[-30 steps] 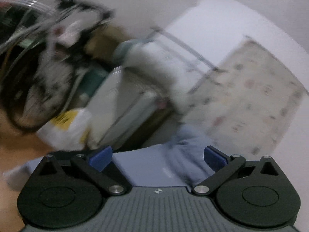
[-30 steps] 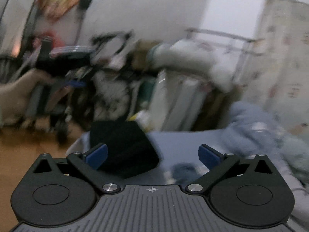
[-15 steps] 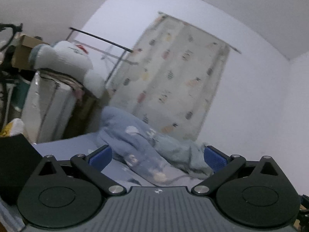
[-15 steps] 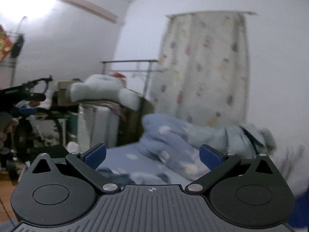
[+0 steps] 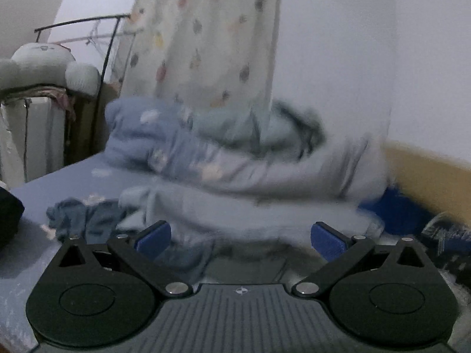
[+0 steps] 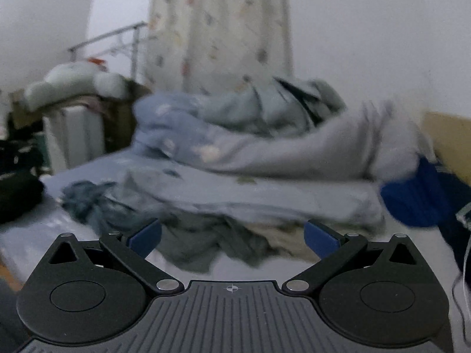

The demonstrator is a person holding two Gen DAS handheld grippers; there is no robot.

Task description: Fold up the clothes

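1. Right now the left gripper (image 5: 240,235) has its blue fingers spread wide with nothing between them, and the right gripper (image 6: 232,236) is just as wide and just as empty, so the step in hand looks like reaching in to pick one garment.
2. Just ahead of the right gripper lies a crumpled grey-green garment (image 6: 206,241) on the bed (image 6: 44,229); the left wrist view shows a dark blue-grey bundle (image 5: 85,217) beside its left finger.
3. Behind these sits a blurred heap of pale blue bedding (image 5: 223,158), under a patterned curtain (image 5: 206,35).
4. Choose one loose piece, probably the grey-green one, and approach low along the bed.
5. Pinch a single edge or corner at each side, not bunched layers, and keep clear of the bedding, which could snag.
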